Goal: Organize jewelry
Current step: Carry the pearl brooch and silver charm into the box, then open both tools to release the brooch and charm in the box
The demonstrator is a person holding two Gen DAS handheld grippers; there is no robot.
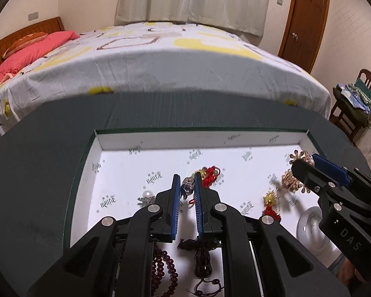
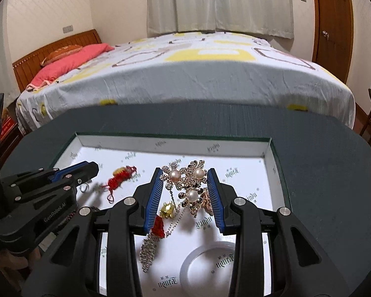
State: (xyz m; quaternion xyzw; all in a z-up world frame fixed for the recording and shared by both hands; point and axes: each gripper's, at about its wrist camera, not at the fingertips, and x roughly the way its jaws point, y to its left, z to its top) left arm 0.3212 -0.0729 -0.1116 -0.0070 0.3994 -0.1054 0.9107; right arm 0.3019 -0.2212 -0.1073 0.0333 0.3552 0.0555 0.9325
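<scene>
A shallow white tray (image 1: 160, 146) with printed lining sits on a dark round table. My left gripper (image 1: 186, 182) has its fingers closed narrowly around a small blue-silver beaded charm (image 1: 188, 185). A red knotted charm (image 1: 210, 173) lies just beyond it. A pearl brooch (image 1: 147, 195) lies to its left, dark red beads (image 1: 164, 272) under it. My right gripper (image 2: 185, 175) is open, its fingers on either side of a gold pearl flower brooch (image 2: 189, 185). A gold and red tassel charm (image 2: 164, 212) and a rhinestone chain (image 2: 148, 250) lie beside the brooch.
The dark table (image 2: 321, 160) surrounds the tray. A white ring (image 2: 207, 267) lies in the tray's near right part. A bed (image 2: 185, 74) with a patterned sheet stands behind the table. A chair (image 1: 353, 99) with clothes stands right, a wooden door (image 1: 304, 19) beyond.
</scene>
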